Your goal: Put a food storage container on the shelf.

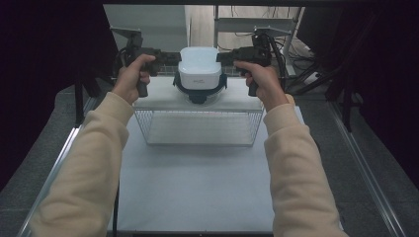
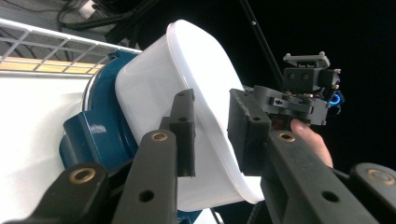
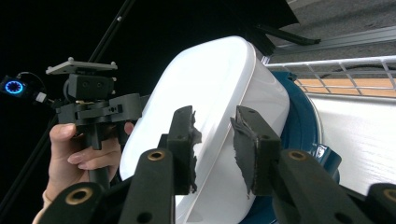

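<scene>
left tongs (image 1: 170, 58): ajar, astride white container (image 1: 199, 69) rim (no pinch) | right tongs (image 1: 225, 57): same

The white plastic container (image 1: 199, 69) sits on the wire rack's white top board (image 1: 163, 94), between left tool (image 1: 170, 58) and right tool (image 1: 225, 57).

Cream sleeves (image 1: 94, 163), black left gripper (image 1: 168, 59) and right gripper (image 1: 225, 57), brass-coloured jaw pivots

The white container (image 1: 199, 69) bears a small grey marking, too blurred to read.
</scene>
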The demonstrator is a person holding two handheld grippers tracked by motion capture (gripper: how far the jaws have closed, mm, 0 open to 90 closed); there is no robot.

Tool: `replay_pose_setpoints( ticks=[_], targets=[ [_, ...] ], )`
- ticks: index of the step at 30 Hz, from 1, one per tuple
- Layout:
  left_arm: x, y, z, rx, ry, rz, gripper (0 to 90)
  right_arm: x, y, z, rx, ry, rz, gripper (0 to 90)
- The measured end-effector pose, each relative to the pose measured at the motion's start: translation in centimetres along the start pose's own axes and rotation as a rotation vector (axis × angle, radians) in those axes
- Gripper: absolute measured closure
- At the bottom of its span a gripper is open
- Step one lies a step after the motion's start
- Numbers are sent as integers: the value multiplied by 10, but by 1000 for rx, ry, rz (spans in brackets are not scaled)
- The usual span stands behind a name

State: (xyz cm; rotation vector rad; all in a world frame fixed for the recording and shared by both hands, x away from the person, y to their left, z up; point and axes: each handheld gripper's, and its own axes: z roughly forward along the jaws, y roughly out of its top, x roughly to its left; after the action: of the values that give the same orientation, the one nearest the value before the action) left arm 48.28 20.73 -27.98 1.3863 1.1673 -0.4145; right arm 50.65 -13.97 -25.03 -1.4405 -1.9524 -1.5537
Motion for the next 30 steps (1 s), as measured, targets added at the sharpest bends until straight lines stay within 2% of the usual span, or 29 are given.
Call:
replay_pose_setpoints(
  ticks=[2, 3, 4, 5, 6, 7, 10, 16, 21, 30],
  targets=[
    [-4, -2, 1, 3, 17, 23, 653, 3, -2, 1, 4, -20, -23, 593],
    [-7, -3, 1, -5, 40, 40, 599, 5, -2, 1, 0, -37, -34, 540],
    [-10, -4, 0, -16, 73, 64, 483, 7, -3, 0, -16, -48, -48, 490],
    [-14, -5, -1, -28, 105, 92, 483, 9, -4, -1, -33, -55, -62, 453],
    [-16, -6, -2, -39, 130, 114, 430, 12, -5, -3, -47, -59, -79, 418],
    [-19, -8, -3, -47, 146, 132, 380, 14, -6, -5, -61, -63, -95, 387],
    [-25, -12, -9, -61, 184, 192, 312, 19, -8, -13, -89, -75, -143, 344],
    [-35, -19, -20, -82, 205, 259, 284, 25, -16, -24, -105, -65, -225, 307],
    [-42, -31, -28, -89, 239, 319, 284, 25, -25, -33, -91, -48, -272, 302],
    [-39, -70, -49, -69, 295, 414, 282, 24, -55, -63, -96, -64, -398, 302]
  ],
)
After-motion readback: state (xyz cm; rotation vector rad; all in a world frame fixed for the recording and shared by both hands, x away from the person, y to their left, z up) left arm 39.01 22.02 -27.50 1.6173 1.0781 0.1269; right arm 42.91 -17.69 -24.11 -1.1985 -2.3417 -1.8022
